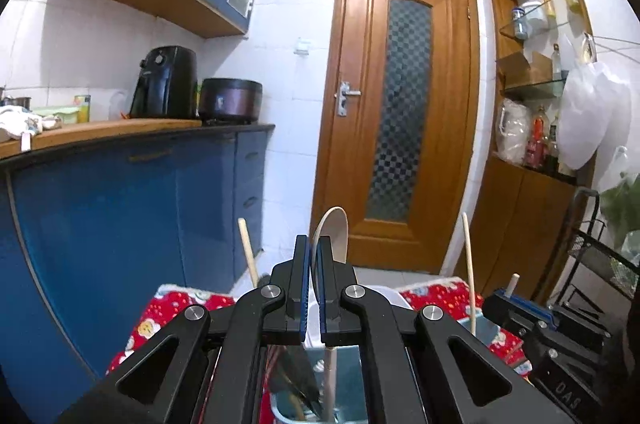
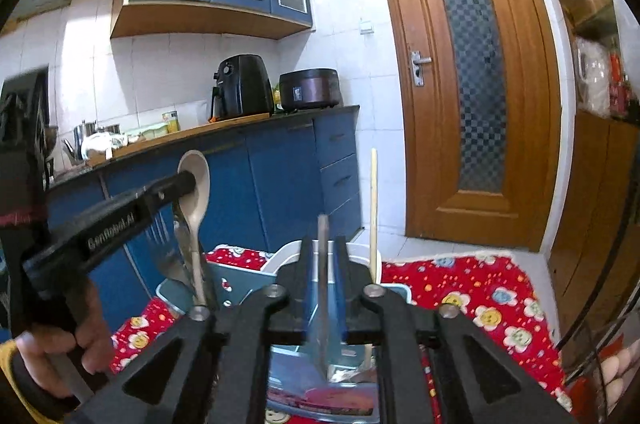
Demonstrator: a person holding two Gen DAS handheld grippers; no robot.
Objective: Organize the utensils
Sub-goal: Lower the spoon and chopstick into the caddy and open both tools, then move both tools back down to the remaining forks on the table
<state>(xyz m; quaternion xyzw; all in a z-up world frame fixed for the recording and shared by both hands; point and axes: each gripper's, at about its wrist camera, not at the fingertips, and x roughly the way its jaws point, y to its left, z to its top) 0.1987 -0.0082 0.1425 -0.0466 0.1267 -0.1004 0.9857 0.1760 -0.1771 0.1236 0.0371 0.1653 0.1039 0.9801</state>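
The left claw [image 1: 314,244] is clamping the bowl of the wooden spoon [image 2: 196,192]. The spoon's long axis is standing near vertical, bowl up, handle running down into the teal holder [image 2: 224,276]. At center, the right claw [image 2: 324,242] is standing narrowly parted around an upright grey handle [image 2: 322,288], and its pads are showing a gap on both sides. Just right, a wooden stick [image 2: 374,208] is standing upright. The red flowered cloth [image 2: 480,296] is lying clear out to the far desk edge on the right.

"GenRobot.AI" on left tongs [image 2: 191,180].
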